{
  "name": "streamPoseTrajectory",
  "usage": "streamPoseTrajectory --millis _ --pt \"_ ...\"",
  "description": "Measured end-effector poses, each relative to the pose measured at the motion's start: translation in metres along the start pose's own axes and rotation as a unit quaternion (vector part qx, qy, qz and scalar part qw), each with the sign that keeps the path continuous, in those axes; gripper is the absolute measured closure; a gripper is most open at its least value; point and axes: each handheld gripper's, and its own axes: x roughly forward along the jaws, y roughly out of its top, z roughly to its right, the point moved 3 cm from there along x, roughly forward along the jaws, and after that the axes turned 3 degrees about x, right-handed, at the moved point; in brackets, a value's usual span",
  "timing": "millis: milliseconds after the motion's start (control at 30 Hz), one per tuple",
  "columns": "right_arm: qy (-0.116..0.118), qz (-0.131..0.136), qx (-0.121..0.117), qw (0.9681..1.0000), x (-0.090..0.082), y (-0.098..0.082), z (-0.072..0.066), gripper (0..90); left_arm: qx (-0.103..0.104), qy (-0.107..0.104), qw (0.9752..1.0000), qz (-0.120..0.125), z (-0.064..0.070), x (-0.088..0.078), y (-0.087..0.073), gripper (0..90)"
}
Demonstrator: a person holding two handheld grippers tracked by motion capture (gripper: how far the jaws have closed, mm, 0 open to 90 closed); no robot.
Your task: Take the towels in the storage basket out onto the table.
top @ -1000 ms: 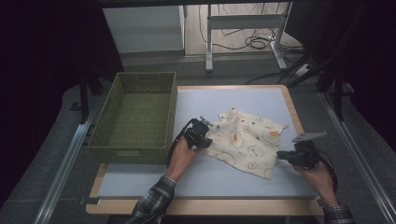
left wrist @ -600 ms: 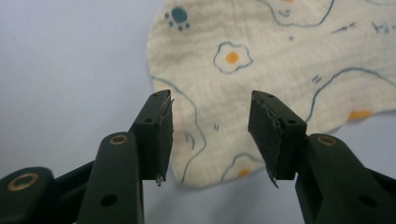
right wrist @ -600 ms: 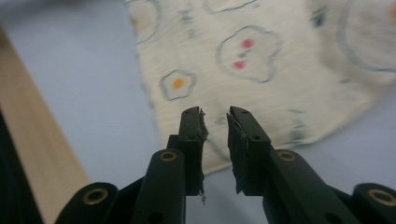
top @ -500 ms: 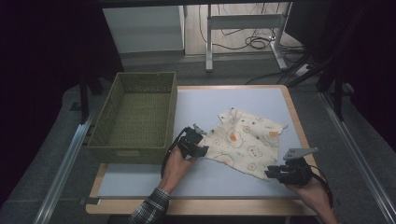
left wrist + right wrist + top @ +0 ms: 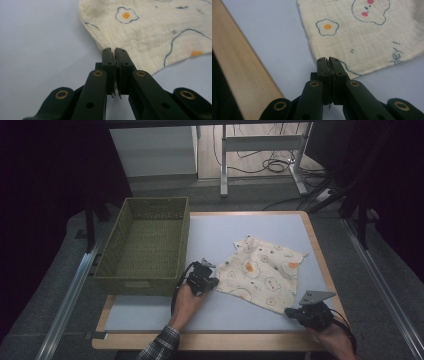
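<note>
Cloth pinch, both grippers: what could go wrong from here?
1. Both grips are shallow: the left gripper and right gripper are shut on the cloth right at its edge, so a hem could slip out on lifting.
2. The right gripper sits near the table's wooden rim; pulling that way could drag the cloth off the mat.
3. The basket stands close beside the left hand; a sideways swing could bump it.
</note>
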Motion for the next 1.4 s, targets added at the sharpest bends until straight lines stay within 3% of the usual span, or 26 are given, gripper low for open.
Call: streamPoseTrajectory --millis 233,367,400,467,633,767,867,1033,1233,1400 --pt "0.007 0.000 0.009 0.9999 -0.022 -0.014 -0.003 88.0 0.024 -0.029 0.9993 0.006 0.028 -0.024 -0.023 84.7" --pt "0.008 -0.007 0.014 0.9998 -0.035 -0.023 -0.006 88.0 0.036 -0.048 0.9982 0.001 0.042 -0.029 -0.035 82.1" --pt "0.007 -0.009 0.017 0.9998 -0.037 -0.025 -0.006 88.0 0.040 -0.056 0.9976 -0.001 0.046 -0.029 -0.039 79.9" --pt "0.012 -0.014 0.024 0.9995 -0.043 -0.032 -0.006 87.7 0.046 -0.047 0.9978 0.006 0.048 -0.029 -0.041 69.6" --pt "0.019 0.010 0.034 0.9992 -0.053 -0.034 -0.004 84.1 0.041 -0.012 0.9983 0.038 0.036 -0.036 -0.029 50.5" --pt "0.007 0.035 0.047 0.9983 -0.056 -0.026 0.010 76.7 0.042 0.006 0.9978 0.050 0.028 -0.032 -0.014 45.7" --pt "-0.011 0.047 0.058 0.9972 -0.053 -0.019 0.026 74.2 0.038 0.009 0.9978 0.054 0.023 -0.024 -0.003 45.6" --pt "-0.043 0.057 0.075 0.9947 -0.041 -0.010 0.051 73.0 0.034 0.031 0.9975 0.054 0.012 -0.006 0.015 45.6" --pt "-0.065 0.059 0.090 0.9921 -0.021 0.002 0.078 73.0 0.025 0.058 0.9961 0.062 -0.007 0.011 0.035 46.0" --pt "-0.079 0.063 0.099 0.9899 -0.011 0.013 0.098 73.0 0.022 0.064 0.9958 0.060 -0.023 0.028 0.057 50.3"
